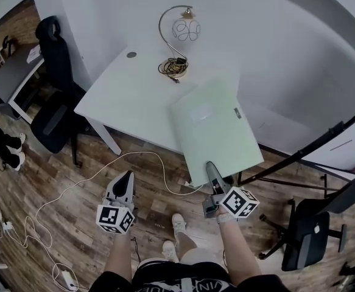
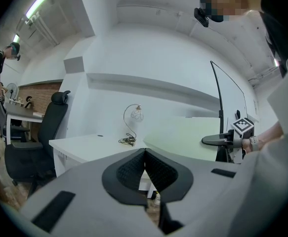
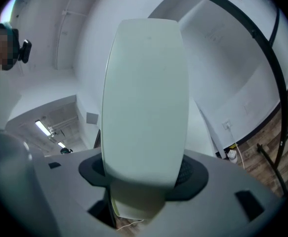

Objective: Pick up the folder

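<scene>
Item: pale green folder [image 1: 217, 129], pinched at its near edge by the right gripper [image 1: 210, 166]; left gripper [image 1: 126, 176] empty.
Head view: the folder lay flat at centre right of the frame, reaching from the right gripper at lower centre over the near right part of the white table [image 1: 128, 96]; a lamp [image 1: 183, 29] stood at the table's far side, top centre, a black office chair [image 1: 55, 102] at left, and the left gripper hung over the wood floor at lower left. Left gripper view: its jaws were pressed together on nothing, the folder [image 2: 183, 137] level at centre right with the right gripper [image 2: 218, 140] on its edge. Right gripper view: both jaws clamped the folder [image 3: 146, 98], which filled the frame's centre.
</scene>
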